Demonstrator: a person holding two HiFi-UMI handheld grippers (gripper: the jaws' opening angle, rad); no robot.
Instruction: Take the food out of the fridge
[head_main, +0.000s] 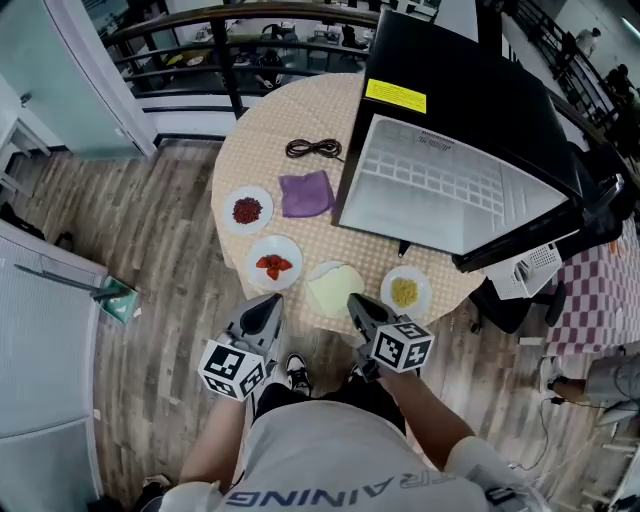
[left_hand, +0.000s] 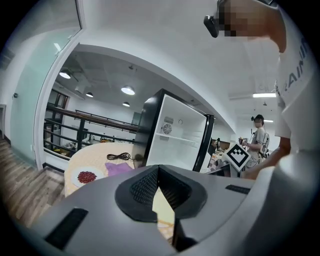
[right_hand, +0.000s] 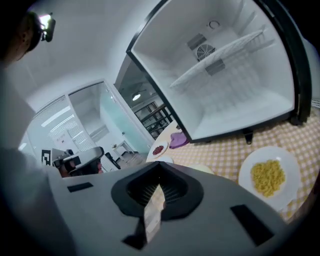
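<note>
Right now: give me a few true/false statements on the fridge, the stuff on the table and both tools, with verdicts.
1. The fridge stands open with nothing on its shelf. True.
2. The right tool grips the plate of yellow food. False: the tool is shut on nothing, and the plate rests on the table.
3. The purple cloth is inside the fridge. False: it lies on the table beside the fridge.
4. The black cable lies on the table. True.
5. The left tool holds nothing. True.
</note>
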